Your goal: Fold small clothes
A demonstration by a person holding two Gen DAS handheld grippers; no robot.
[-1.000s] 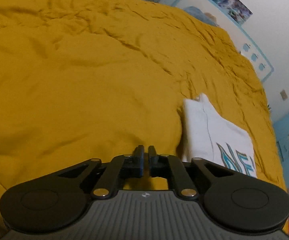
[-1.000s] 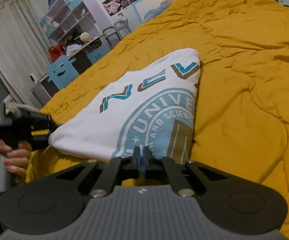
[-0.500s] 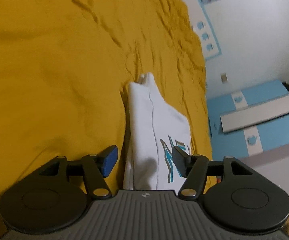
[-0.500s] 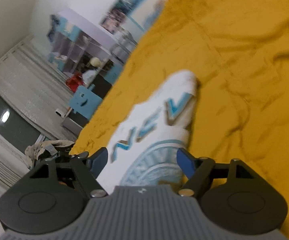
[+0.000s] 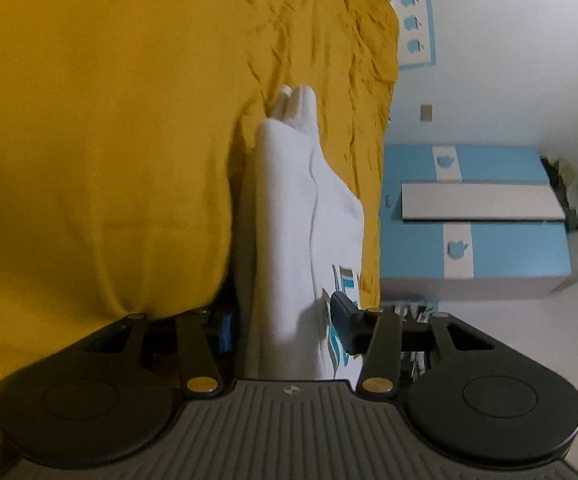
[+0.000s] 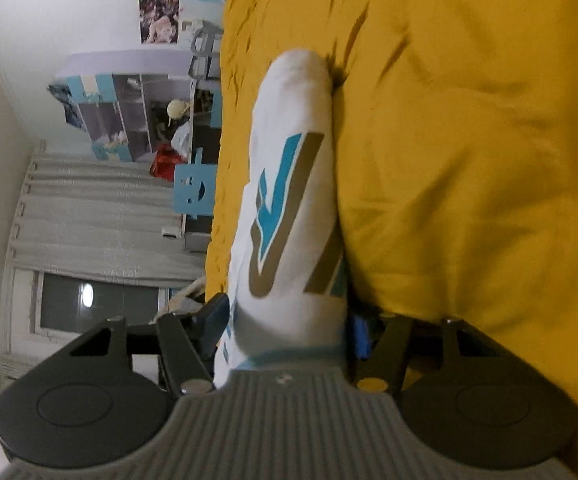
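A folded white T-shirt [image 5: 289,216] with blue and tan lettering lies on the yellow bedspread [image 5: 101,132]. Both cameras are rolled on their side. My left gripper [image 5: 285,322] is open with its jaws on either side of the shirt's near edge, one finger under it against the bedspread. In the right wrist view the shirt [image 6: 289,200] runs between the open jaws of my right gripper [image 6: 287,326], one finger on top and one underneath. Neither gripper has closed on the cloth.
The bedspread [image 6: 469,152] fills most of both views. A blue and white cabinet [image 5: 473,220] stands beyond the bed's edge. Shelves [image 6: 137,120], a blue chair [image 6: 195,190] and curtains [image 6: 101,216] are on the other side.
Both grippers were shut a second ago, opened, rolled sideways and moved in so that their open jaws now straddle the near edge of the folded shirt.
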